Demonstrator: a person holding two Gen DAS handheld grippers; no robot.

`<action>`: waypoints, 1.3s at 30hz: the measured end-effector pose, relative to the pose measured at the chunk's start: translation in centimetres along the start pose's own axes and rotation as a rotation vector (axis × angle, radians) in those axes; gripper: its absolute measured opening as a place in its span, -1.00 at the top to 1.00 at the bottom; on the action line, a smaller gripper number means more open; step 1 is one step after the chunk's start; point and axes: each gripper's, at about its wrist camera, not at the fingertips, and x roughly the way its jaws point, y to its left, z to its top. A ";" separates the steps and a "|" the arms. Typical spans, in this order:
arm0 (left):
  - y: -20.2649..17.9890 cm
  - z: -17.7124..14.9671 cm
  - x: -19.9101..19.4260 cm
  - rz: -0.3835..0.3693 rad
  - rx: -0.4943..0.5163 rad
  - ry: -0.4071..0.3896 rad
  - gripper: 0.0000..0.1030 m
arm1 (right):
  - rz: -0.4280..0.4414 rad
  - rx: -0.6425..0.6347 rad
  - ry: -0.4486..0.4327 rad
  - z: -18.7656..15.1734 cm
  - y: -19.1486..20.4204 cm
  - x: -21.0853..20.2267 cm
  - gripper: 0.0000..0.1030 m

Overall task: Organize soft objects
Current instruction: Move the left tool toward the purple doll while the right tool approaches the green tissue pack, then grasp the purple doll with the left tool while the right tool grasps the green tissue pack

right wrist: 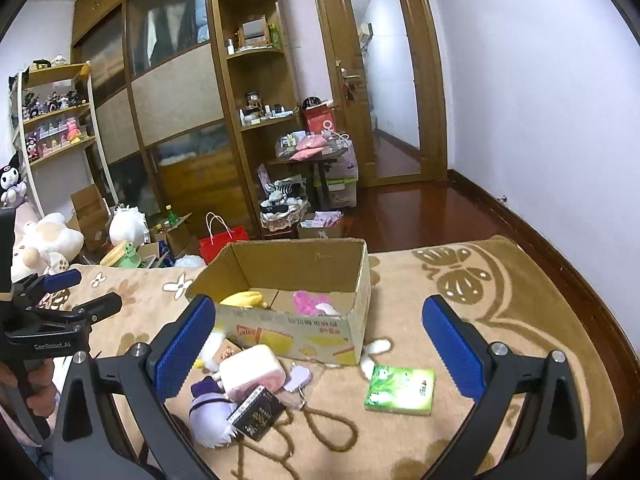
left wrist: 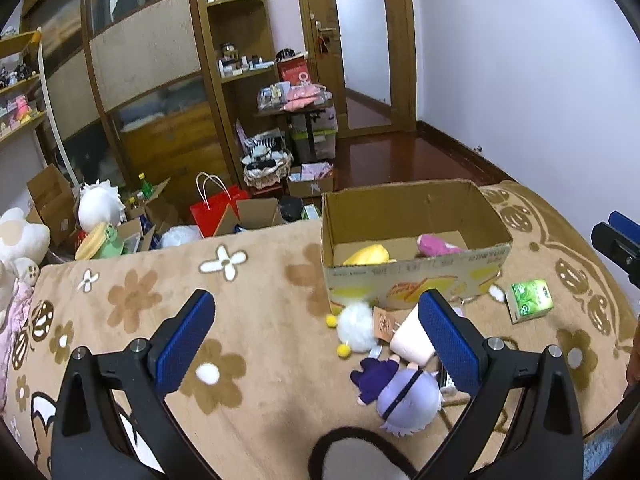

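Just short of the box [right wrist: 320, 332], the soft pile — purple doll [left wrist: 396, 396], white pom-pom [left wrist: 356, 326], pink block [right wrist: 252, 368] — lies on the blanket. Left gripper [left wrist: 320, 340], released and empty, has it just ahead, off to its right. Right gripper [right wrist: 320, 344], also released, has it ahead, low left; both look about equally near.

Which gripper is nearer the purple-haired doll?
Left. The left gripper hangs open just over the purple-haired doll, which lies by its right finger. The right gripper, also open, has the doll beyond its left finger.
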 end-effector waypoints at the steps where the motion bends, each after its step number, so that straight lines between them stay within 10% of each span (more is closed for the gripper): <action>1: 0.0 -0.1 0.2 -0.004 -0.001 0.008 -0.96 | -0.002 0.001 0.006 -0.2 -0.1 0.2 -1.00; 39: -4.4 -5.3 12.6 -0.191 0.028 0.499 -0.95 | -0.162 0.064 0.334 -6.8 -6.5 12.6 -1.00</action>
